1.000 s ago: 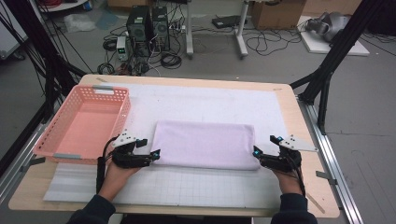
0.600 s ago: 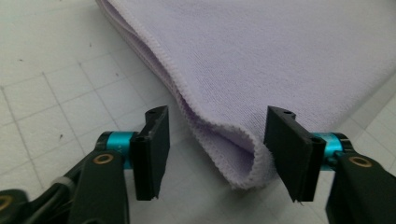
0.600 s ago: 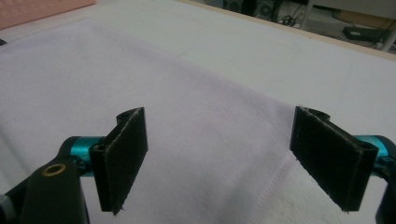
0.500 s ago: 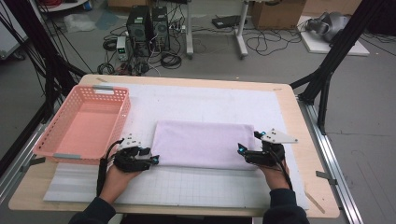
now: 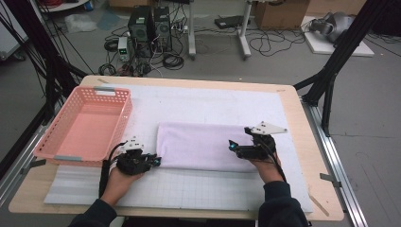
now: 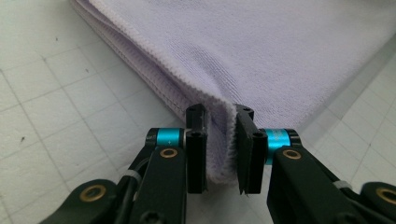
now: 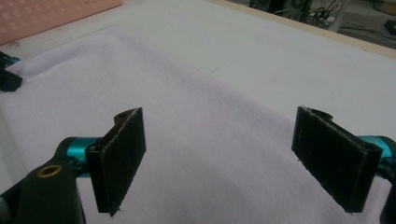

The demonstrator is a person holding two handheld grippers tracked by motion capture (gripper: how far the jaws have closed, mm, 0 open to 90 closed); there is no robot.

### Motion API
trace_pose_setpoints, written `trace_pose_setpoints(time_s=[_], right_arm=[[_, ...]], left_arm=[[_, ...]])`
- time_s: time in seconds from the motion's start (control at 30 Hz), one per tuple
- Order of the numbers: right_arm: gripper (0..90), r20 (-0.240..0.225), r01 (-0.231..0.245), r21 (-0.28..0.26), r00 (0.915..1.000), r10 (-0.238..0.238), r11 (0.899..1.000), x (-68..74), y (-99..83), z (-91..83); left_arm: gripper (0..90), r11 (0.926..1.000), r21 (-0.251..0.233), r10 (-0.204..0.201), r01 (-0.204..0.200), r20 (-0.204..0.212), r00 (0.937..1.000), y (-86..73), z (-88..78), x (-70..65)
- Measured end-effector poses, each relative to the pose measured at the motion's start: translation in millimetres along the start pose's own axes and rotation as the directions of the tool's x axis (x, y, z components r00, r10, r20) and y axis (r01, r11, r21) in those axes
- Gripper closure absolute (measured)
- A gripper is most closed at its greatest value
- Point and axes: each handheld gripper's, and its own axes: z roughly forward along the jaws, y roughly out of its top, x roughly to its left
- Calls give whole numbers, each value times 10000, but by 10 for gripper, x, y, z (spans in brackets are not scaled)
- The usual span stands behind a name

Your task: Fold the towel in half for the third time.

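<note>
A corner of the folded towel [image 6: 261, 51] is pinched by the left gripper [image 6: 219, 140], just closed, while the right gripper [image 7: 233, 154] is held spread wide above it.

Cut off by the top and right edges of the left gripper view: the folded lilac towel [image 6: 261, 51], with its pinched corner hidden between the black pads [image 6: 196, 149], so how many layers are caught cannot be told. Cropped in the right gripper view too, running out at the bottom and left edges, with the pink basket [image 7: 51, 14] clipped to a strip at the top. Hidden in the high view beneath the right gripper [image 5: 232, 146]: part of the towel's near right end.
</note>
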Motion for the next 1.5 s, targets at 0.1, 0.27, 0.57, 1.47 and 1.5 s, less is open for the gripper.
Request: trace_pose_setpoints(time_s=[0.1,0.27,0.57,1.47,1.5], right_arm=[[165,-325,166,138,9993,-161,9998,43,126,154],[169,-890,213,690,9959,-151,9974,71,342,459],[200,-1669,940,1432,9835,-696,9852,264,700,1063],[513,-3787,2704,3405,9161,-1319,9005,859,979,2402],[553,-3896,2799,3437,9110,-1351,8964,871,989,2401]], left_arm=[[766,10000,-6,-99,100,88,9999,-1,0,8],[768,9999,-39,-95,95,51,9999,-2,1,4],[770,9997,-74,-215,215,52,9998,-3,3,8],[759,9976,-21,-686,687,311,9972,-1,4,57],[760,9977,-16,-677,678,309,9972,-1,4,58]])
